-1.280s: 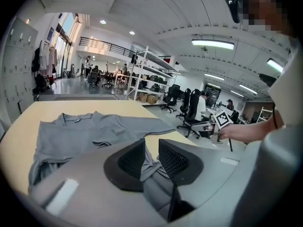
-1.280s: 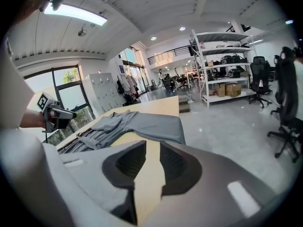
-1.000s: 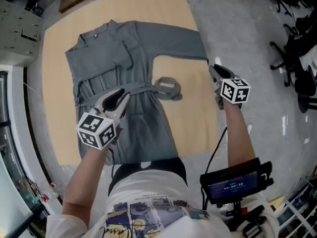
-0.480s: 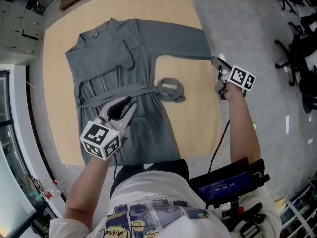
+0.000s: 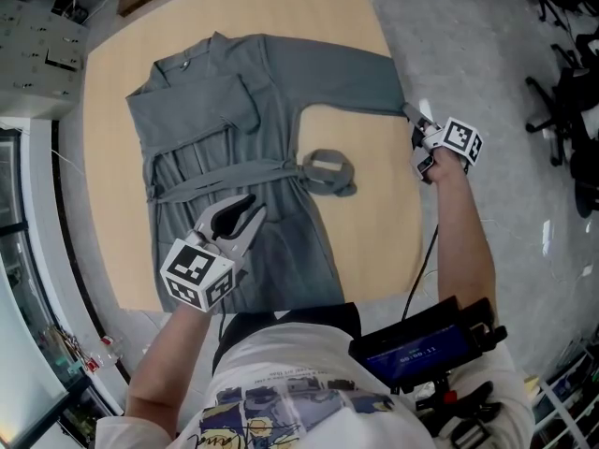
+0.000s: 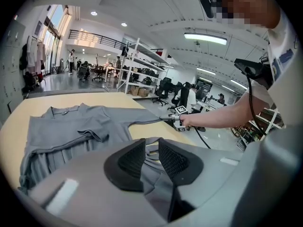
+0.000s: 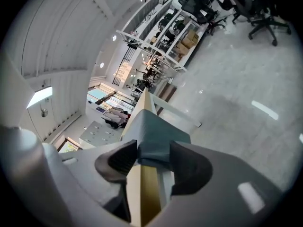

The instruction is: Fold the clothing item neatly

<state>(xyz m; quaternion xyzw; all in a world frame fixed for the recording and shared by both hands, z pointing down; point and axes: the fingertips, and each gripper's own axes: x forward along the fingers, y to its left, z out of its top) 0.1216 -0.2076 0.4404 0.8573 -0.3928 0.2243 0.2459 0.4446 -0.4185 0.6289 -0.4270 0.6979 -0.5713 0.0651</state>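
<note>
Wooden table [image 5: 374,223]: one | grey robe [image 5: 215,92]: one | belt loop [image 5: 329,171]: apparently one

A white, print-fronted T-shirt [image 5: 281,363] is worn (short sleeves, lower frame). The grey left gripper [image 5: 253,209] and right gripper [image 5: 412,113] are each topped by a black-and-white marker cube [image 5: 198,274]; a black cable [image 5: 418,274] is seen lower right.

1. Big open lab or workshop hall.
2. Metal shelves [image 6: 142,63] holding boxes, office chairs [image 7: 255,6], strip lights [image 6: 206,38].
3. Shiny grey floor [image 7: 246,79], balcony rail [image 6: 92,36], people far off.
</note>
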